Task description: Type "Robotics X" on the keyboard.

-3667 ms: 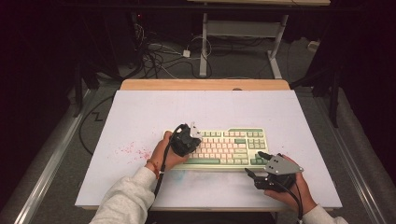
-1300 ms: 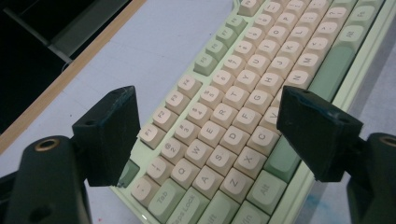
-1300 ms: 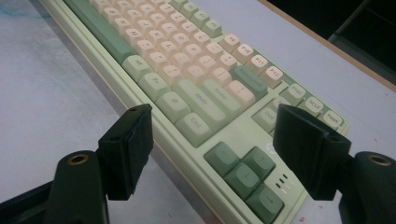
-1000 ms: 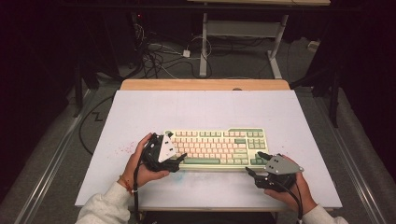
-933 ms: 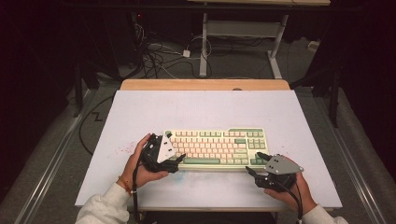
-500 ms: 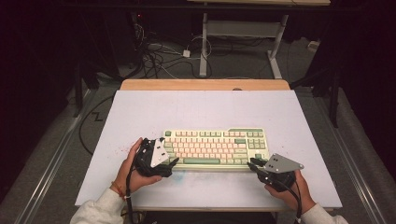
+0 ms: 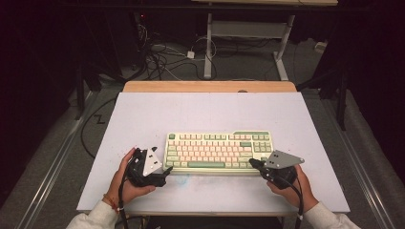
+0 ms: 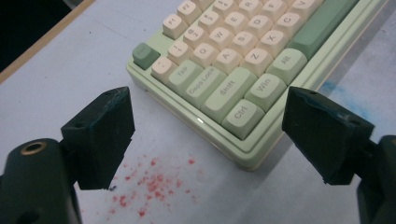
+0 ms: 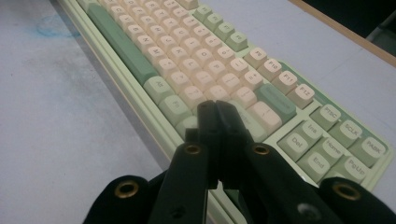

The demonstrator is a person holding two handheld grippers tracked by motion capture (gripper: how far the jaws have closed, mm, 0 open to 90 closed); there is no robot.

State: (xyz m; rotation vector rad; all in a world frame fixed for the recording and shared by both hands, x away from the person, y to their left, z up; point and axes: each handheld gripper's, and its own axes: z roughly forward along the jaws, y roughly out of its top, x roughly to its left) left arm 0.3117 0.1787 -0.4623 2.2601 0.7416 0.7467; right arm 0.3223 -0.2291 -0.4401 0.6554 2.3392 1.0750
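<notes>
A lab or recording workroom, by its looks. A plain white desk (image 7: 143,114) with a wooden strip along its far edge stands under dark surroundings, lit from above. Behind its far edge, loose cables (image 7: 162,59) tangle on the grey floor around the metal legs of a second table (image 7: 248,33). Black stand legs (image 7: 81,90) flank the left and right edges. The desk top bears red specks (image 8: 149,184) and a blue smear (image 9: 53,28), marks of repeated trial work.

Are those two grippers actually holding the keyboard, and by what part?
No. The left gripper is open at the keyboard's corner; the right gripper is shut, empty, over the keys.
</notes>
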